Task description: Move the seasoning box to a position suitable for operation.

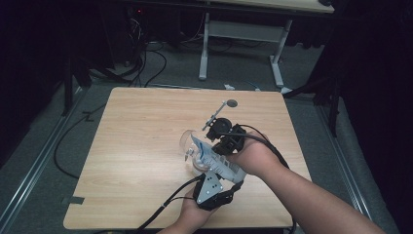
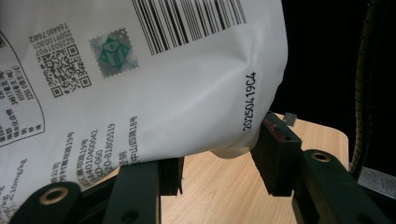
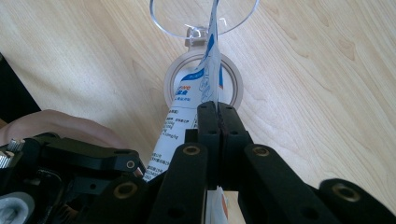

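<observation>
Both grippers hold a white pouch over a clear glass on the table.

High view: the pouch [image 1: 214, 158] tilts into the glass [image 1: 191, 146], between the left gripper [image 1: 210, 187] and right gripper [image 1: 225, 139]. Left gripper view: jaws clamp the pouch's bottom end. Right gripper view: jaws pressed together on its thin edge.

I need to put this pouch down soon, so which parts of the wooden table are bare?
The light wooden table is bare across its left half and along the far edge. It is crowded right of centre, where the white printed pouch, the clear plastic funnel, the left gripper and the right gripper sit together.
</observation>
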